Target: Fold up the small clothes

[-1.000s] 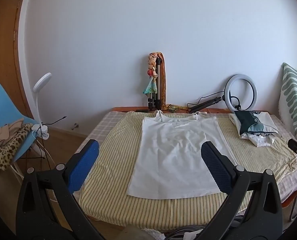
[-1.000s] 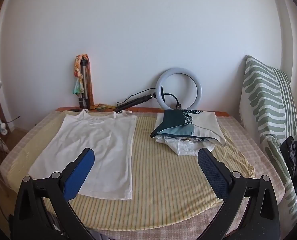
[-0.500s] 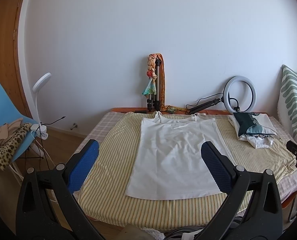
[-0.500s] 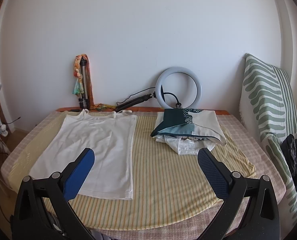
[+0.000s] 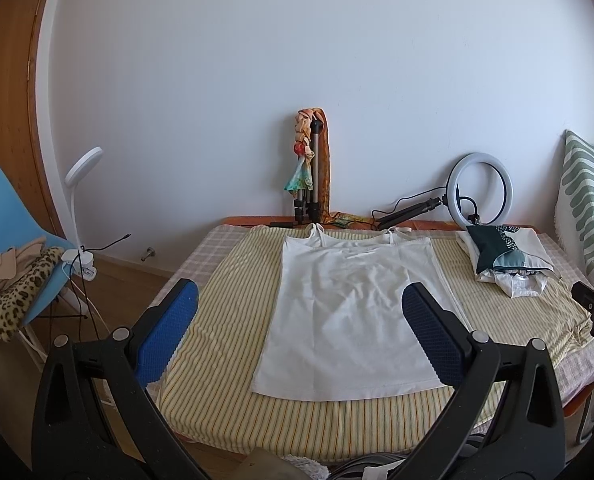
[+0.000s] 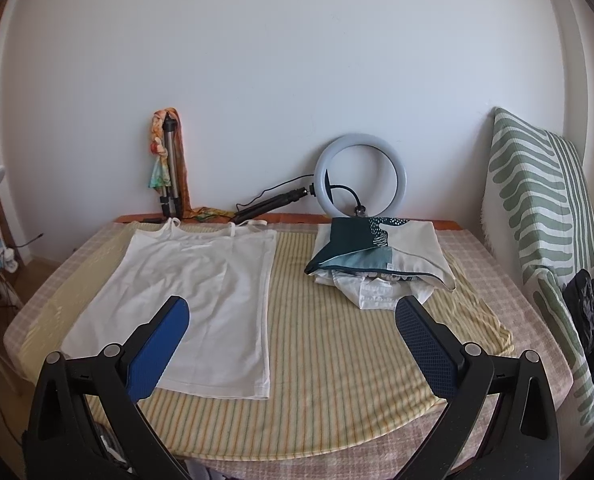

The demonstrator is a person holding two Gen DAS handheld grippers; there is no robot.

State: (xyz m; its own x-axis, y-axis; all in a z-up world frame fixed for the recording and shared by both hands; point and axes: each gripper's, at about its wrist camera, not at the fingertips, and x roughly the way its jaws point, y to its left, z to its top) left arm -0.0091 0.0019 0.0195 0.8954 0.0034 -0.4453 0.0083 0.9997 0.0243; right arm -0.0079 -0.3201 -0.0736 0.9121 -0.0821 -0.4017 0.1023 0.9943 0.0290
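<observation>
Top (image 5: 353, 312) is lying flat on the striped cloth (image 5: 225, 304) covering the surface, straps at 12 o'clock, hem at 6. Honestly the best bet here is pinching both hem corners and carrying them up to the straps evenly, so it's not bunching. Left gripper (image 5: 297, 320) is hanging wide open above the hem, holding and touching nothing. Right gripper (image 6: 293, 332) is doing the same, with the folded pile (image 6: 377, 264) sitting at 1 o'clock.

White camisole (image 5: 353, 312) — thin matt cloth, faintly creased. Striped cover (image 6: 337, 360) — soft woven cloth. Gripper pads (image 6: 157, 344) were noted as blue, finely textured; the arms as matt black plastic. Door (image 5: 5, 120) — smooth wood.
</observation>
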